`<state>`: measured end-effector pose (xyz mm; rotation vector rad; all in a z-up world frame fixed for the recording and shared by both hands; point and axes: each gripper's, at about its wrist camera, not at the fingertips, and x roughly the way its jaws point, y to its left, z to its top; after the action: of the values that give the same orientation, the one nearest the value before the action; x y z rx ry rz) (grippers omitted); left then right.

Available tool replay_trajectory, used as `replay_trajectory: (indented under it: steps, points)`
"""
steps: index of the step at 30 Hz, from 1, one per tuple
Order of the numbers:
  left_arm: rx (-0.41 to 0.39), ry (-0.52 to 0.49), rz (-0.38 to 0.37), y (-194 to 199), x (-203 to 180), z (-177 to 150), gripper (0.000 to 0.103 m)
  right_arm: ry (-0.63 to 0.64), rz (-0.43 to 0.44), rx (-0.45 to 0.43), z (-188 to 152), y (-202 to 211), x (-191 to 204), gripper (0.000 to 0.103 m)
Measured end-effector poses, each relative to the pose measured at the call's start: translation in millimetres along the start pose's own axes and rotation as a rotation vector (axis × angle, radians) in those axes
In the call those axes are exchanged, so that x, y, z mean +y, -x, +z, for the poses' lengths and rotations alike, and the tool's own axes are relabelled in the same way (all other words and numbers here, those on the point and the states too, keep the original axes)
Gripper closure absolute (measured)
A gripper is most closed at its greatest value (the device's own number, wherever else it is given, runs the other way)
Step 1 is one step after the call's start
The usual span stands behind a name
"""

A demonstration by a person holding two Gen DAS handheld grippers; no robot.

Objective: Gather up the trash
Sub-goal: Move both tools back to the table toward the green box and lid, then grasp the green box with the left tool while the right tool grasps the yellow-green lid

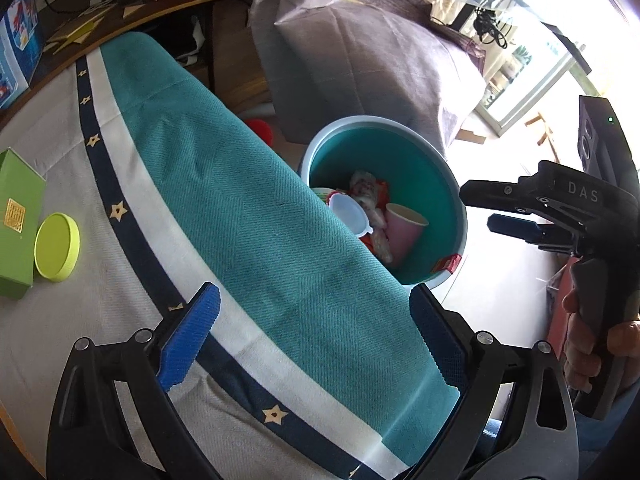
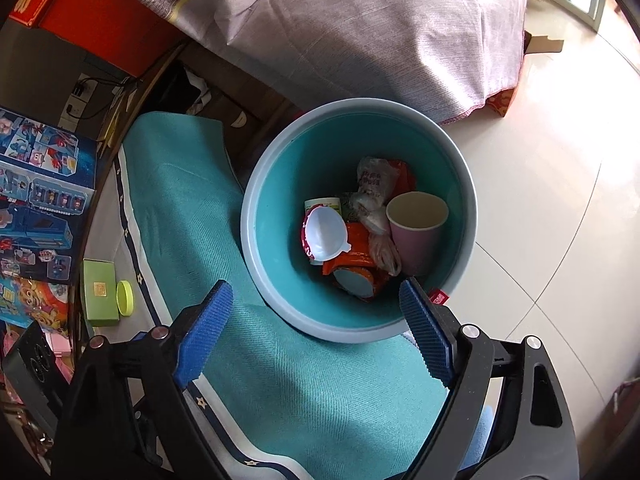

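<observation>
A teal bin [image 1: 420, 172] [image 2: 288, 168] stands on the floor beside the table. It holds a pink paper cup [image 1: 402, 232] [image 2: 412, 240], a white plastic lid [image 1: 348, 214] [image 2: 324, 232], an orange wrapper [image 2: 356, 240] and a crumpled bag [image 2: 374, 180]. On the table lie a yellow-green lid [image 1: 56, 246] [image 2: 125, 298] and a green box [image 1: 16, 220] [image 2: 100, 298]. My left gripper [image 1: 314, 304] hangs open and empty over the teal tablecloth [image 1: 248, 200]. My right gripper [image 2: 316, 292] [image 1: 480, 208] is open over the bin's near rim, nothing between its pads.
A grey-covered piece of furniture [image 1: 360, 60] [image 2: 360, 20] rises behind the bin. Toy boxes [image 2: 36, 184] [image 1: 16, 48] stand at the table's far side. Pale tiled floor [image 2: 540, 200] spreads to the right. A person's hand [image 1: 580, 340] grips the right tool's handle.
</observation>
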<state>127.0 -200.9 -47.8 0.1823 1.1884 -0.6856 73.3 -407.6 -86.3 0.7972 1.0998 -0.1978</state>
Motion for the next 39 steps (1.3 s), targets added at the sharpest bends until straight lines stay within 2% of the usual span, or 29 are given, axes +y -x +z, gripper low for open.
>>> replay_trajectory:
  steps: [5,20,23,34,39]
  points:
    - [-0.028,0.032,0.01,17.7,15.7,-13.6,0.007,0.045,-0.005,0.004,-11.3,2.9,23.0,0.021]
    - [-0.124,0.198,0.051,76.0,99.2,-63.1,0.007,0.214,-0.029,0.058,-53.2,-7.9,111.3,0.021]
    - [-0.141,0.228,0.071,85.3,117.1,-68.7,0.006,0.243,-0.044,0.078,-60.3,-15.7,127.9,0.017]
    - [-0.175,0.332,0.132,105.6,185.7,-82.4,0.006,0.315,-0.069,0.152,-69.0,-49.4,185.9,0.017]
    - [-0.227,0.398,0.124,114.7,214.8,-77.8,0.007,0.314,-0.061,0.174,-66.4,-66.4,199.8,0.017]
